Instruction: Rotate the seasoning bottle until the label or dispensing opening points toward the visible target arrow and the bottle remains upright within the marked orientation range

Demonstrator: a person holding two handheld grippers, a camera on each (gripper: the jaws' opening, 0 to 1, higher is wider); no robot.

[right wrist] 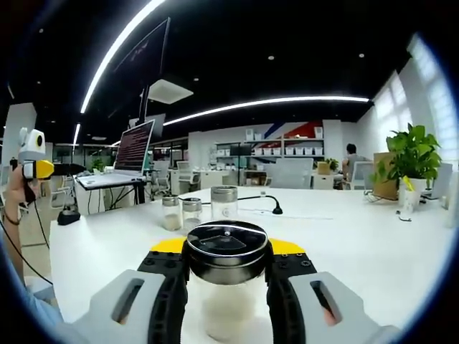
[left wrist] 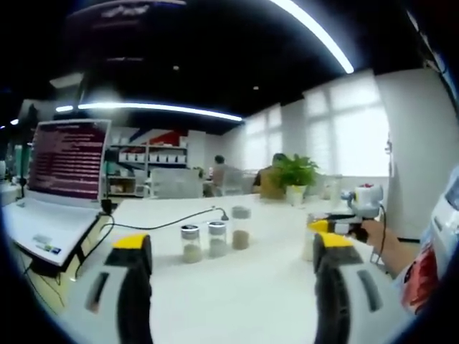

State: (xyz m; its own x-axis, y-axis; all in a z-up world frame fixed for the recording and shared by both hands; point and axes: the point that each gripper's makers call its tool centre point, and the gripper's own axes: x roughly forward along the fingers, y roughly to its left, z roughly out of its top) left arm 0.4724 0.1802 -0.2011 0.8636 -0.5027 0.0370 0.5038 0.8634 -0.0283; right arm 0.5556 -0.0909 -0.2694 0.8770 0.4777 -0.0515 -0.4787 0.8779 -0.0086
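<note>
My right gripper (right wrist: 226, 266) is shut on a clear seasoning bottle (right wrist: 226, 304) with a black lid; the bottle stands upright on the white table (right wrist: 373, 251) and holds pale powder. Beyond it stand three more small bottles in a row, the tallest (right wrist: 224, 203) on the right. In the left gripper view the same three bottles (left wrist: 217, 238) stand ahead on the table, and my left gripper (left wrist: 233, 245) hangs open above the table with nothing between its yellow-tipped jaws. The right gripper (left wrist: 337, 226) enters from the right, held by a hand.
An open laptop (left wrist: 68, 161) sits at the table's left end, with a black cable (left wrist: 165, 226) running across the top. A potted plant (left wrist: 295, 175) stands at the far edge. People sit at desks behind. The left gripper (right wrist: 36, 170) shows far left, held in a hand.
</note>
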